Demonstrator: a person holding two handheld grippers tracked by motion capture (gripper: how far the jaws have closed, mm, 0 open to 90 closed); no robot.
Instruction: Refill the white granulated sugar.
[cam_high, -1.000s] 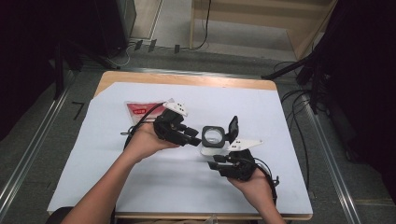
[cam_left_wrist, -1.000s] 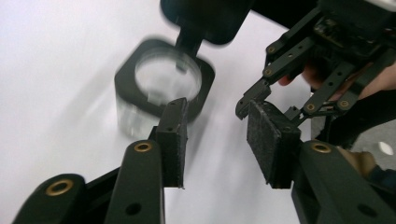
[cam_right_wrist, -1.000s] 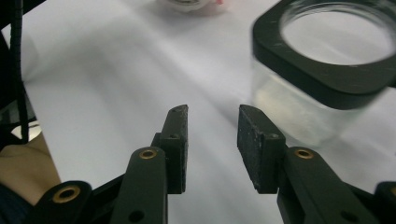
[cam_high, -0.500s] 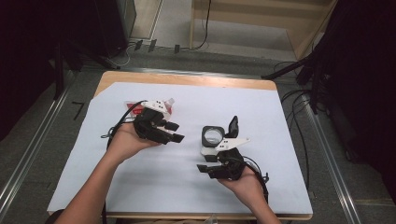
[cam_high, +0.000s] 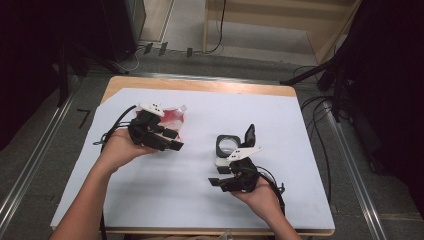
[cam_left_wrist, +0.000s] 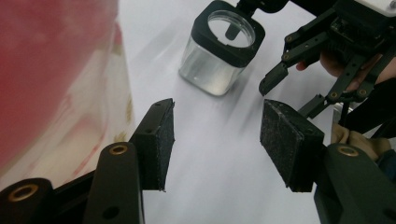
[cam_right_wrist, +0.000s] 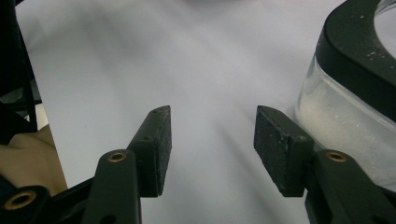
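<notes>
High view first: two tongs are seen over a white sheet (cam_high: 150, 200) spread on the tabletop (cam_high: 200, 84). The left tongs (cam_high: 172, 141) are held just beside a red and white pouch (cam_high: 172, 116), on the side toward the jar. The right tongs (cam_high: 216, 182) are held near the person, just in front of a clear jar (cam_high: 227, 149) with a black rim. The jar's black lid (cam_high: 248, 135) is seen tipped up behind it, so the jar is open.

Left gripper view: the left tongs (cam_left_wrist: 215, 135) are spread wide, and nothing is held between them. The pouch (cam_left_wrist: 56, 84) is seen as a big blur at the left, very close. The jar (cam_left_wrist: 223, 46) is seen farther off, standing upright on the sheet, with the right tongs (cam_left_wrist: 265, 86) beside it.

Right gripper view: the right tongs (cam_right_wrist: 211, 135) are also spread wide, with nothing held. The jar (cam_right_wrist: 350, 93) is seen just beside the right-hand pad, but not between the pads.

What could go wrong is judged like this. The pouch looks soft and floppy, so it could be pinched badly and slip out. The jar could be bumped by the right tongs and pushed along the sheet or tipped, because it is so close. If the pouch is meant to be put in or poured, the small round opening could be missed and a mess made.
</notes>
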